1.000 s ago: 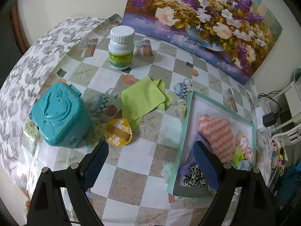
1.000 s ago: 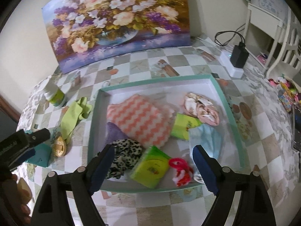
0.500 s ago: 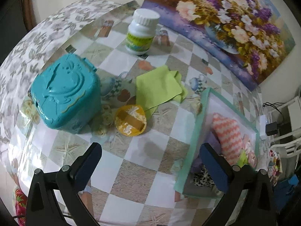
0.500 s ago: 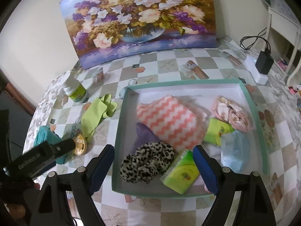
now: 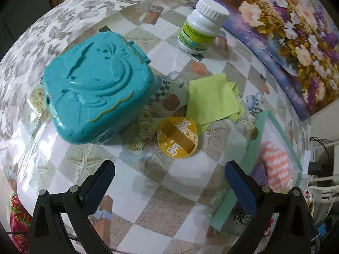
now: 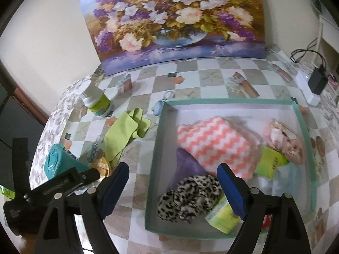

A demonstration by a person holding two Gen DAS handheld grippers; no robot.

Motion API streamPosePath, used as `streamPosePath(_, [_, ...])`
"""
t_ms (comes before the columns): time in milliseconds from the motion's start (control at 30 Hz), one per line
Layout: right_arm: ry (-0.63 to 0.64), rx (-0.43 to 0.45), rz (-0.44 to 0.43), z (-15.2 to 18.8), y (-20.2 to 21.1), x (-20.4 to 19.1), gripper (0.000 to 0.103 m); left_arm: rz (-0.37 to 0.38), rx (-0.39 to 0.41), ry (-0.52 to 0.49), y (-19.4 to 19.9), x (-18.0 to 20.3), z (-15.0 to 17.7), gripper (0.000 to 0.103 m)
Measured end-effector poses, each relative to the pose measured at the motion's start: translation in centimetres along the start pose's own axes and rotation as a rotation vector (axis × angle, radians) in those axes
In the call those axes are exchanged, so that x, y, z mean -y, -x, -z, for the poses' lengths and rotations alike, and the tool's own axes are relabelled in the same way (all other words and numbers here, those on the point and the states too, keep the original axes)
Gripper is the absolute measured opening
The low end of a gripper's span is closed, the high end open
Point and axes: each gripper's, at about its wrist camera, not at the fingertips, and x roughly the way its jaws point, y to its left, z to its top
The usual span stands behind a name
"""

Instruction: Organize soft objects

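Note:
A lime-green cloth lies flat on the checkered table, also in the right wrist view. My left gripper is open and empty, hovering short of a yellow round packet and the cloth. A teal-rimmed tray holds a coral zigzag cloth, a purple cloth, a leopard scrunchie, green tissue packs, a pale blue cloth and a floral scrunchie. My right gripper is open and empty above the tray's near left corner.
A teal plastic box sits left of the packet. A white pill bottle stands behind the cloth. A flower painting leans on the wall. A charger and power strip lie at the far right.
My left gripper has moved left and lower toward the teal box, packet and green cloth. My right gripper has shifted left, from over the tray's middle to its left edge.

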Motion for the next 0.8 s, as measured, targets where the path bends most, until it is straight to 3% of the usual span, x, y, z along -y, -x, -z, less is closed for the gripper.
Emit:
streamPosePath(267, [0.037,-0.019,0.005,-0.9,-1.8,-1.3,0.087,-0.049,-0.001,0.006,-1.8,0.5,-0.9,0.101])
streamPosePath(800, [0.049,-0.024,-0.037,-2.6,-3.8,-2.8,0.087,-0.135,-0.004,-0.021,-3.8,1.6,-1.5,0.076])
